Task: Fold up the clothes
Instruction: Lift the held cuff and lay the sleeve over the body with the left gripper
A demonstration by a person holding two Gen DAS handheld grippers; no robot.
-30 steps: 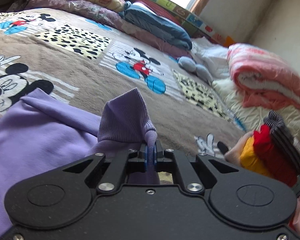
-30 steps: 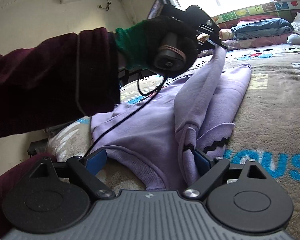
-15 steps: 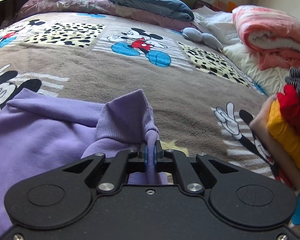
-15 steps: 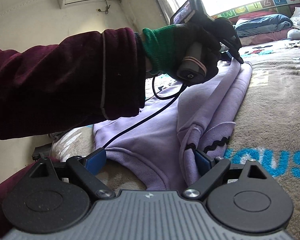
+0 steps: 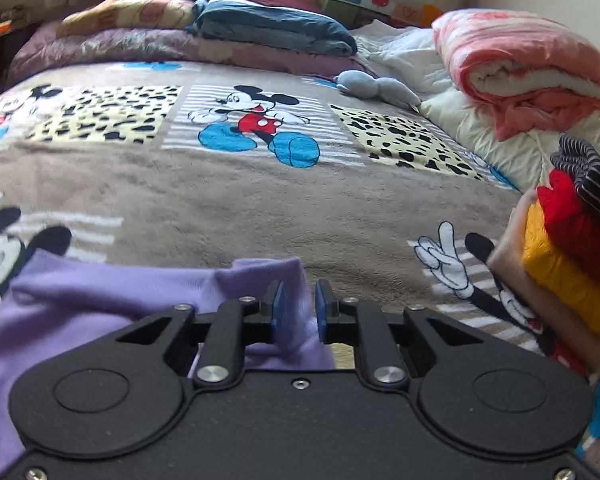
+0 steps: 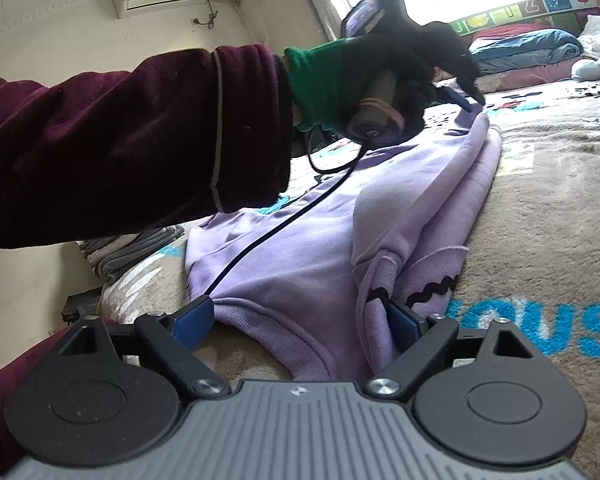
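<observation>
A lilac sweatshirt (image 6: pixel 300 248) lies on the Mickey Mouse blanket (image 5: pixel 240 200), its right side folded over with a sleeve laid along it. In the left wrist view my left gripper (image 5: pixel 298 308) is low over the sleeve cuff (image 5: pixel 260 280); its blue pads stand slightly apart with lilac fabric loose between them. The right wrist view shows the left gripper (image 6: pixel 466 100) at the sweatshirt's far end. My right gripper (image 6: pixel 300 320) is wide open at the near hem, pads on either side of the fabric.
A stack of folded clothes (image 5: pixel 572 248), striped, red and yellow, stands at the right. A rolled pink quilt (image 5: pixel 532 76), a grey plush toy (image 5: pixel 376 88) and folded bedding (image 5: pixel 272 28) lie at the bed's far side. A grey garment (image 6: pixel 132 248) lies at the left edge.
My left gripper has lowered the sleeve cuff onto the sweatshirt and its pads have parted, letting go of the cuff. My right gripper has stayed open at the hem.
</observation>
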